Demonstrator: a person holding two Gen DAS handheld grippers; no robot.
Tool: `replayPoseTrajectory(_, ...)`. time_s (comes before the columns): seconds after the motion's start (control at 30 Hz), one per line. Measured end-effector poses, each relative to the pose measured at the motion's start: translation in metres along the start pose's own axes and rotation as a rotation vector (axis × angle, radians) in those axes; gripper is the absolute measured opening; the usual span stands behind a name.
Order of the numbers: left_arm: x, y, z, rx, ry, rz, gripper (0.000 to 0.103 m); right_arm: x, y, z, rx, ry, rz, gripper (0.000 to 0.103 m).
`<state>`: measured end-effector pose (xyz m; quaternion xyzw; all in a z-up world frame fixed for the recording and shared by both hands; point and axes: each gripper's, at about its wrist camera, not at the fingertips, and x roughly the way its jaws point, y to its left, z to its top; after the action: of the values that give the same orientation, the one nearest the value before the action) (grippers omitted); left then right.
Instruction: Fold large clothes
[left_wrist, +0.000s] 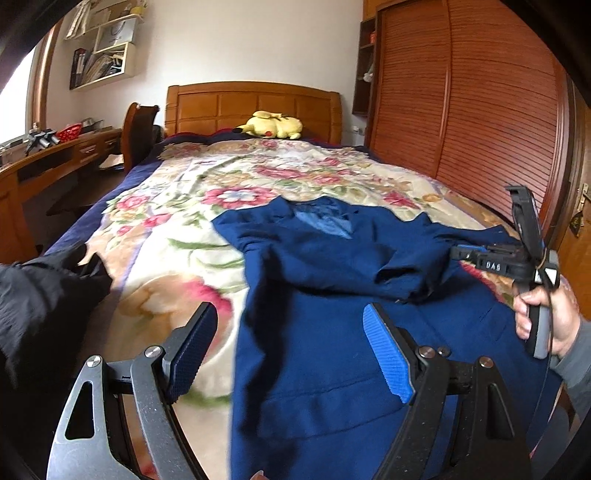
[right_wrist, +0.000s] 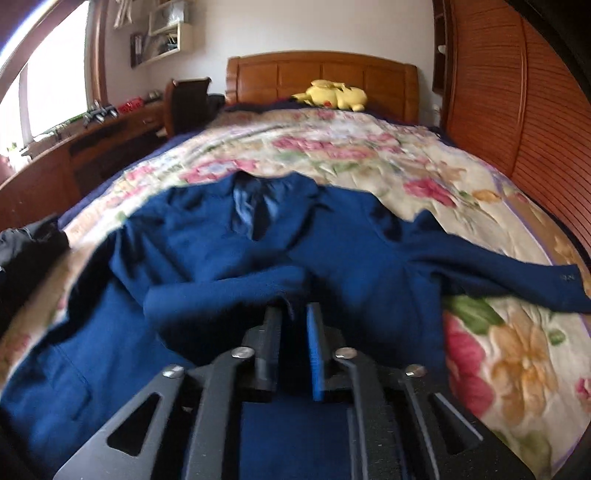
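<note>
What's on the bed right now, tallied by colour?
Blue: 1, the jacket, spread on the floral blanket
Yellow: 1, the plush toy by the headboard
Black: 1, a dark garment at the left edge; kind unclear
Total: 3

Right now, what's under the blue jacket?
The floral quilt lies under the blue jacket, showing around it. One sleeve is folded over the front. Anything beneath the jacket is covered.
</note>
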<state>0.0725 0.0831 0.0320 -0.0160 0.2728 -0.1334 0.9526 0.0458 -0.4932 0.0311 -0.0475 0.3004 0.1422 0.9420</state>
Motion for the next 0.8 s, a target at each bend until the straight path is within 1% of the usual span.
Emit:
replayPoseTrajectory(0.07, 0.005, -0.009, 0.004, 0.003, -0.008, -0.019, 0.082, -0.007, -0.002, 0.007, -0.002, -0.027, -0.008, 0.046)
replayPoseTrajectory(0.1, 0.007, -0.014, 0.005, 0.005, -0.009, -0.022, 0.082, -0.010, -0.004, 0.008, -0.007, -0.039, -0.005, 0.050)
replayPoseTrajectory(0.13, 0.011, -0.018, 0.006, 0.009, -0.007, -0.024, 0.082, -0.013, -0.006, 0.007, -0.010, -0.048, -0.003, 0.057)
replayPoseTrajectory(0.17, 0.014, -0.022, 0.007, 0.014, -0.006, -0.026, 0.082, -0.015, -0.006, 0.008, -0.015, -0.053, 0.006, 0.059)
replayPoseTrajectory(0.33, 0.030, -0.035, 0.007, 0.029, 0.016, -0.031, 0.082, -0.010, 0.013, 0.003, -0.102, -0.045, 0.073, 0.059)
replayPoseTrajectory(0.5, 0.040, -0.040, 0.006, 0.041, 0.034, -0.021, 0.082, 0.005, 0.023, -0.001, -0.159, 0.026, 0.182, 0.059)
replayPoseTrajectory(0.67, 0.042, -0.041, 0.003, 0.045, 0.048, -0.012, 0.082, 0.032, 0.034, -0.009, -0.206, 0.117, 0.214, 0.059)
replayPoseTrajectory(0.8, 0.042, -0.041, 0.003, 0.044, 0.048, -0.012, 0.082, 0.046, 0.040, -0.007, -0.210, 0.151, 0.243, 0.059)
